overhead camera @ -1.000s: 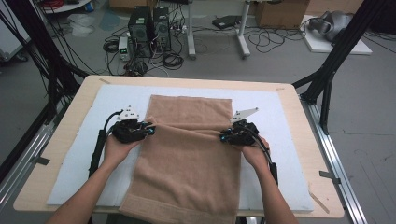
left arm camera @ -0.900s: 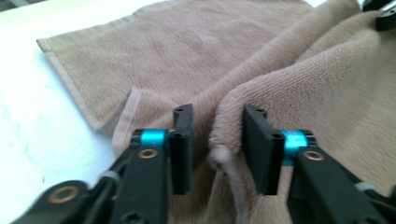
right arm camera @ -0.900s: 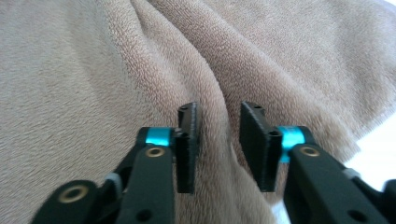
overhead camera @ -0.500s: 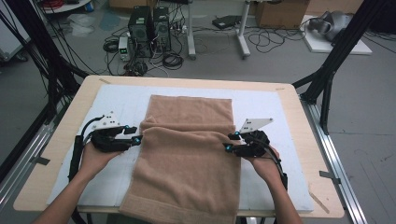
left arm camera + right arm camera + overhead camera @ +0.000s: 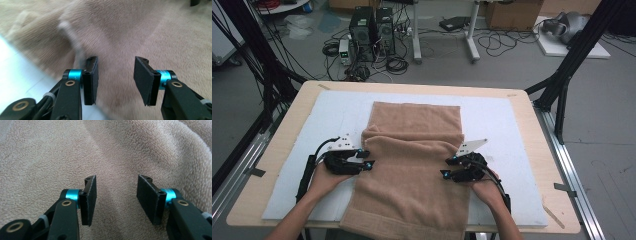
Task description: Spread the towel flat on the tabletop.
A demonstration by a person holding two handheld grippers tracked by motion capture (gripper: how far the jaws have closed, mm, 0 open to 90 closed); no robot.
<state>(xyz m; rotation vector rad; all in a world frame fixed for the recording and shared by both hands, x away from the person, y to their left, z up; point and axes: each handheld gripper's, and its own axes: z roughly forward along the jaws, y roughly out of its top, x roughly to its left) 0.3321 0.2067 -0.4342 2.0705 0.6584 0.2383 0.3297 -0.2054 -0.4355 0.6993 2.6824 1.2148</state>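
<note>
A tan towel (image 5: 414, 155) lies lengthwise on the white mat (image 5: 502, 120), folded over itself, its near end hanging at the table's front edge. My left gripper (image 5: 366, 160) sits at the towel's left edge, jaws open, nothing between them. In the left gripper view the open left gripper (image 5: 115, 78) hovers over the towel (image 5: 140, 32) beside a raised fold. My right gripper (image 5: 447, 167) rests over the towel's right side, also open. The right gripper view shows the right gripper (image 5: 116, 197) with empty jaws just above the towel's pile (image 5: 62, 152).
The wooden table (image 5: 282, 130) carries the white mat. Black frame legs (image 5: 567, 65) stand at the right and left back corners. Computers and cables (image 5: 372, 35) lie on the floor beyond.
Both grippers have pulled back toward me and moved in onto the towel's sides. The folded layer's edge now lies nearer, about mid-towel.
</note>
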